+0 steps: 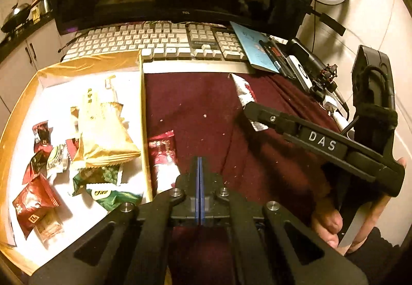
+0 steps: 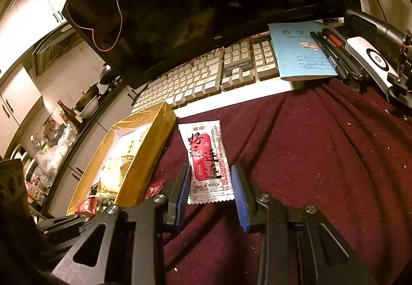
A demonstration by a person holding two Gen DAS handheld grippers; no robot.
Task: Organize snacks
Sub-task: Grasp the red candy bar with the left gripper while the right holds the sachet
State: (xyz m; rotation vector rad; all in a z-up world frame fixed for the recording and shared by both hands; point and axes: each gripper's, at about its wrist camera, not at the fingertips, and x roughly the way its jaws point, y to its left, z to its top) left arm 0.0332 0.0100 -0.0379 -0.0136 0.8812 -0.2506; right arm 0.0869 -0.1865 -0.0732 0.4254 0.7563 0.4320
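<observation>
Straddling a white-and-red foil snack sachet (image 2: 207,161) that lies flat on the maroon cloth over the tabletop (image 2: 322,156), the right gripper (image 2: 211,182) has its blue-padded fingers (image 2: 238,192) partly open, one on each side of the packet; whether the pads press it I cannot tell. The left gripper (image 1: 199,174) has its fingers shut together on nothing, above the cloth beside the gold-rimmed cardboard box (image 1: 143,115) already holding gold, green and red packets. A dark red snack wrapper (image 1: 164,153) lies just outside the box wall. Risk, as I judge it: the thin sachet could slip or crumple if pinched by its edges, and the cloth may bunch into the grip. Carrying it low could catch the box wall.
</observation>
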